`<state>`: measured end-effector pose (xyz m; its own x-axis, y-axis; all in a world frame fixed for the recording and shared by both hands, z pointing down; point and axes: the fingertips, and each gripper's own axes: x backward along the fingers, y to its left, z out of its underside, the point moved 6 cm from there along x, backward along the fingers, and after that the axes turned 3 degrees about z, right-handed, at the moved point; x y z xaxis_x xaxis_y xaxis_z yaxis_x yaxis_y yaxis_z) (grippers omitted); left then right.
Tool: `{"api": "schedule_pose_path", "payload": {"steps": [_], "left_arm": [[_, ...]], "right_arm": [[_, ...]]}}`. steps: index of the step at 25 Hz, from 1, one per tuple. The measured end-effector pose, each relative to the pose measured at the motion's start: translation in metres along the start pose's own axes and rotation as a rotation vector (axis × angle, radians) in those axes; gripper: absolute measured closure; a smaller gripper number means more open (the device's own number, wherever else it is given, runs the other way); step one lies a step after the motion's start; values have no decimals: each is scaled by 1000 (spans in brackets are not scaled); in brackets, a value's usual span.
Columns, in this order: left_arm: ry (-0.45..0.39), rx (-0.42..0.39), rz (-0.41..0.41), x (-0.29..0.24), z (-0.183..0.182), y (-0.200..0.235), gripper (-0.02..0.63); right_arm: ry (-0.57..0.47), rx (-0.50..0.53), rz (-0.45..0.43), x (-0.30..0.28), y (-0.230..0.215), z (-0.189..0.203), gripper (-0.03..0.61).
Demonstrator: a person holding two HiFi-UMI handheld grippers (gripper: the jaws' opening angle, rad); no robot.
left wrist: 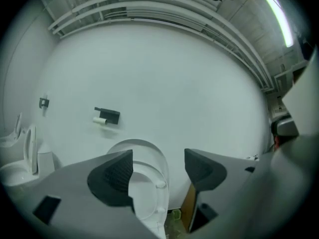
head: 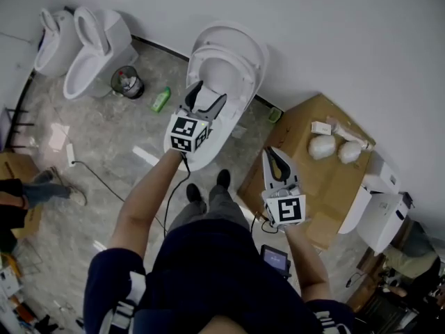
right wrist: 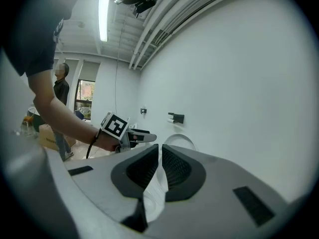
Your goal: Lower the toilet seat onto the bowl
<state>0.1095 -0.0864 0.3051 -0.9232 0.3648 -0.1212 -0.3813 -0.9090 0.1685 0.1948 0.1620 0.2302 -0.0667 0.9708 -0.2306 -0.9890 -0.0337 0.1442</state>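
One raised seat point(left wrist: 160, 183); gripper views add roll-holder point(left wrist: 106, 116)

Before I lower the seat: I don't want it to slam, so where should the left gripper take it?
Probably grip the seat by its top rim, the free edge, coming from the front over the bowl. It stands raised against the lid, facing the open left gripper.
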Motion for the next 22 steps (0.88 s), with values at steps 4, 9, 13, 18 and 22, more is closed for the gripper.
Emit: {"api": "schedule_pose_path", "payload": {"steps": [4,9,13,18,22], "left_arm": [[6,123,-12,-41,15,19,285],[4,332,-21,-85,31,36,285],[-16,507,-30,-114,41,46,285],[-48,700,-43,-146,47,61,287],[-70,824,-50,-168,54,72,288]], "right_arm": [[36,-9,-20,-17,-16,11,537],[69,-35,-29,-29,-35,23,537],[98,-48,-30,-35,-48,35,537],[131,-63,-25,-38,-62,46,537],[164,-77,-23,-37,-73,59,537]]}}
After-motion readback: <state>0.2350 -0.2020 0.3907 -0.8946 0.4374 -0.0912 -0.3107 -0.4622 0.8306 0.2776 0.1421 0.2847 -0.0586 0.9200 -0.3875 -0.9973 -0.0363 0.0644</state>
